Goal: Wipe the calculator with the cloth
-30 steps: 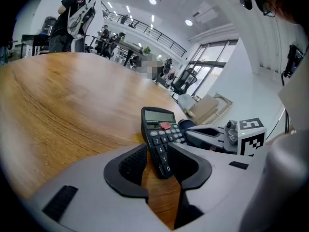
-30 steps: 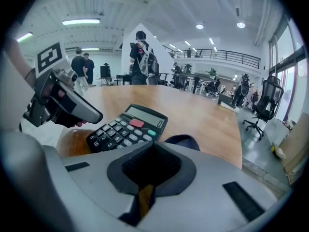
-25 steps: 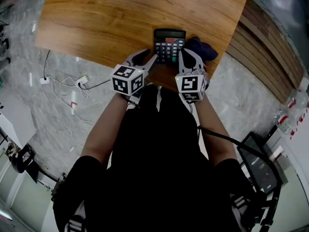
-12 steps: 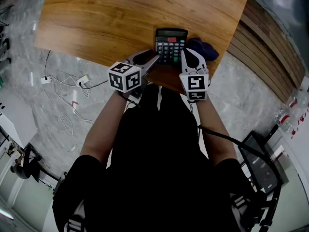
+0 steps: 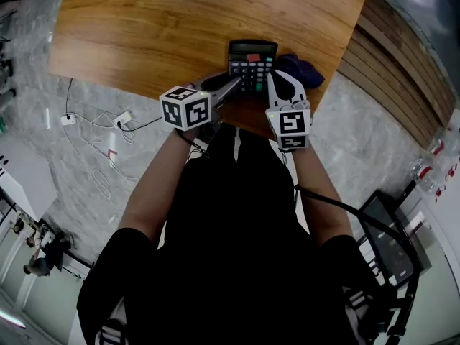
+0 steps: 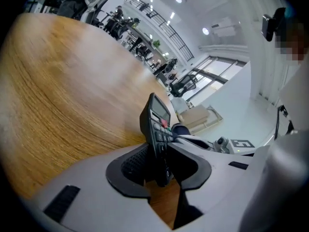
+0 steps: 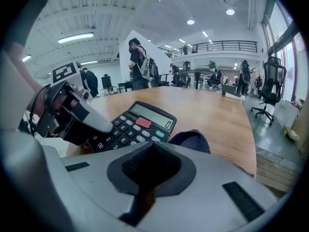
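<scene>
A black calculator lies near the front edge of the wooden table. My left gripper has the calculator's near left corner between its jaws. One jaw lies across the low keys and the other sits against the back. The jaws have just been closing and the pads look pressed on it. A dark blue cloth lies bunched right of the calculator. My right gripper is shut just short of the cloth, and I see none of it between the pads. The left gripper reaches onto the calculator.
The table's front edge runs just under both grippers, with grey floor below it. White cables and a power strip lie on the floor at the left. Wooden slats run along the right, and a dark device stands at the lower right.
My left gripper has rolled, so its marker cube now shows another face, and it has edged closer onto the calculator's corner. The right gripper has rolled slightly. The calculator has barely shifted.
</scene>
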`<state>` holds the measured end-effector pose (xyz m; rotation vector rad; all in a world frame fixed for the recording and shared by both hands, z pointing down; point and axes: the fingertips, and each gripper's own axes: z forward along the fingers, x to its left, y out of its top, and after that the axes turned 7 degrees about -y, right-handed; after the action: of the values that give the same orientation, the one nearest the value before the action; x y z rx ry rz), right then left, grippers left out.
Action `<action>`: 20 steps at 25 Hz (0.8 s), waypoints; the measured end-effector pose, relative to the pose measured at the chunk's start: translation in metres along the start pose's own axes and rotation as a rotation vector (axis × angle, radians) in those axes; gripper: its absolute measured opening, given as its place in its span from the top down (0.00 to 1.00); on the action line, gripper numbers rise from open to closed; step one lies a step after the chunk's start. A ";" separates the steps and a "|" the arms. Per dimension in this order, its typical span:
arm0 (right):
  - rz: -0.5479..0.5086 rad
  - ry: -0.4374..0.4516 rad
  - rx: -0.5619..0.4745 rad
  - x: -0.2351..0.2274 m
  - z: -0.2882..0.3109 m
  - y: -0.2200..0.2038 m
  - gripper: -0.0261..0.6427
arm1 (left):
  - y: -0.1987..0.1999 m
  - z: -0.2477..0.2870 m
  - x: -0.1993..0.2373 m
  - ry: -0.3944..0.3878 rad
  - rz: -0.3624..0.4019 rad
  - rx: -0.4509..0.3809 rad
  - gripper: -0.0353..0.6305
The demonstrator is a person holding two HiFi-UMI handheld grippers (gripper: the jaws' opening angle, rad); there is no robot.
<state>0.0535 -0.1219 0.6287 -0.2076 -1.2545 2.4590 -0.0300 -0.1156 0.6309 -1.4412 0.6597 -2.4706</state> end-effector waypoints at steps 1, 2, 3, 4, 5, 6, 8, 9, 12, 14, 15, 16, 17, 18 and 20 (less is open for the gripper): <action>0.002 0.000 -0.001 0.000 0.000 0.000 0.94 | 0.000 -0.001 0.000 -0.013 -0.017 -0.007 0.77; 0.004 0.000 -0.002 0.001 -0.001 0.001 0.94 | 0.000 -0.002 -0.001 -0.024 -0.033 -0.017 0.78; 0.005 0.001 -0.004 0.001 -0.001 0.001 0.94 | 0.000 -0.003 -0.001 -0.033 -0.047 -0.028 0.79; 0.006 0.001 -0.005 0.002 -0.001 0.002 0.94 | 0.000 -0.004 -0.001 -0.042 -0.057 -0.040 0.80; 0.006 0.001 -0.006 0.002 -0.001 0.002 0.94 | 0.001 -0.005 -0.002 -0.049 -0.064 -0.054 0.80; 0.007 0.000 -0.006 0.002 -0.001 0.002 0.94 | 0.002 -0.005 -0.002 -0.056 -0.073 -0.071 0.80; 0.010 -0.003 -0.007 0.002 0.000 0.001 0.94 | 0.004 -0.007 -0.004 -0.074 -0.101 -0.114 0.82; 0.011 -0.005 -0.005 0.002 0.000 0.001 0.94 | 0.006 -0.008 -0.004 -0.085 -0.116 -0.136 0.83; 0.016 -0.024 0.000 -0.003 -0.004 0.003 0.94 | 0.009 -0.010 -0.007 -0.116 -0.158 -0.190 0.84; 0.035 -0.045 -0.020 -0.010 -0.010 0.008 0.94 | 0.010 -0.010 -0.006 -0.132 -0.188 -0.218 0.84; 0.050 -0.051 -0.030 -0.014 -0.013 0.012 0.94 | 0.011 -0.010 -0.006 -0.141 -0.204 -0.230 0.84; 0.058 -0.057 -0.036 -0.018 -0.017 0.015 0.94 | 0.012 -0.009 -0.006 -0.150 -0.219 -0.241 0.84; 0.052 -0.067 -0.036 -0.023 -0.020 0.017 0.94 | 0.014 -0.010 -0.007 -0.158 -0.229 -0.251 0.84; 0.035 -0.082 -0.031 -0.028 -0.024 0.018 0.94 | 0.016 -0.011 -0.010 -0.164 -0.232 -0.258 0.84; 0.017 -0.115 -0.009 -0.038 -0.036 0.020 0.94 | 0.020 -0.019 -0.020 -0.171 -0.225 -0.265 0.84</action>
<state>0.0945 -0.1203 0.5900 -0.0808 -1.3153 2.5115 -0.0369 -0.1200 0.5977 -1.8962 0.8579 -2.4533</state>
